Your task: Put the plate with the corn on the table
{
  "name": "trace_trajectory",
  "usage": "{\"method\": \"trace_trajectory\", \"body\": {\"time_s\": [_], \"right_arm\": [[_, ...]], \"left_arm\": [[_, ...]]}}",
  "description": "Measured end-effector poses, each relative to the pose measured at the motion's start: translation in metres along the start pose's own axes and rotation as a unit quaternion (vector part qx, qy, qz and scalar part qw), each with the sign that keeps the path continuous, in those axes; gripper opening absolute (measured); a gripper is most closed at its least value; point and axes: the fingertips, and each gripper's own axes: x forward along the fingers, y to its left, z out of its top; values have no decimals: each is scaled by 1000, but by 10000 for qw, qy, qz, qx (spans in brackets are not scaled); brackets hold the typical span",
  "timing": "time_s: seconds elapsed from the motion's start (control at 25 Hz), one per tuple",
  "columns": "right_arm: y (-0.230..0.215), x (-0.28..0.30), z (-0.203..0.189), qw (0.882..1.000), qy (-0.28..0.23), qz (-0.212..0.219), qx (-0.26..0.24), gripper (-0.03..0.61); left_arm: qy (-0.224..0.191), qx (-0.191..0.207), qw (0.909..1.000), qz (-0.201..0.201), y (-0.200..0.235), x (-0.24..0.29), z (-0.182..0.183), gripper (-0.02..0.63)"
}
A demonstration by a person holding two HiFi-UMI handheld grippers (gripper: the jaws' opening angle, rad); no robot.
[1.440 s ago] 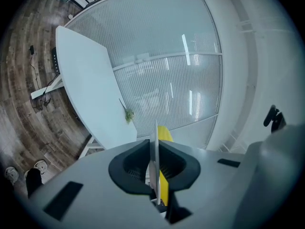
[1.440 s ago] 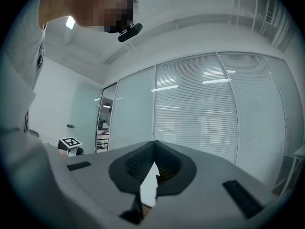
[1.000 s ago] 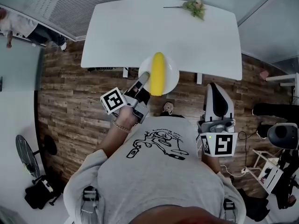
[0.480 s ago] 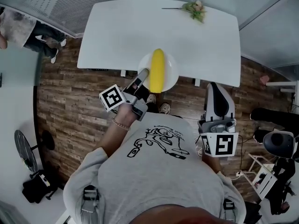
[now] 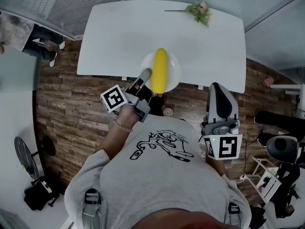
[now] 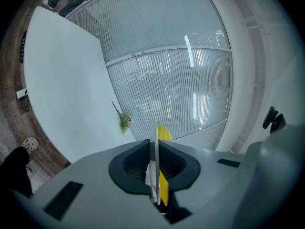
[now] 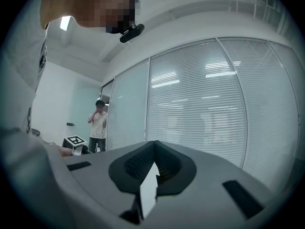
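Observation:
A yellow corn cob [image 5: 160, 70] lies on a white plate [image 5: 174, 73] at the near edge of the white table [image 5: 124, 37]. My left gripper [image 5: 145, 77] is shut on the plate's left rim. From the head view I cannot tell whether the plate rests on the table. In the left gripper view the plate [image 6: 154, 149] shows edge-on between the closed jaws of the left gripper [image 6: 155, 171], with the corn [image 6: 165, 133] behind it. My right gripper [image 5: 218, 87] is held near my body on the right. In its own view the right gripper [image 7: 153, 170] is shut with nothing in it.
A small flower sprig [image 5: 199, 8] lies at the table's far side. A person [image 5: 28, 35] stands on the wood floor at the far left. A stand and other gear [image 5: 283, 149] are on the right. Slatted glass walls run behind the table.
The plate with the corn has moved a little farther over the table's near edge, still in my left gripper. The person at the far left has shifted. My right gripper has stayed put.

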Motion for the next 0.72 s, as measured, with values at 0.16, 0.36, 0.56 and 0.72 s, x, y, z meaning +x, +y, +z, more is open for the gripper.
{"method": "trace_trajectory", "body": {"time_s": [0.16,0.36,0.56,0.72], "right_arm": [[-3,30,2,10000,8,3,-35,8],[-5,74,8,10000,-22,-11,-90,8],[-9,114,15,9999,-77,-61,-134,6],[-12,136,19,9998,-78,-120,-139,6]], "left_arm": [[49,43,10000,12,7,16,21,35],[93,-7,10000,-20,13,37,54,36],[172,13,9998,-68,17,61,85,37],[265,-27,9996,-95,18,76,103,36]]}}
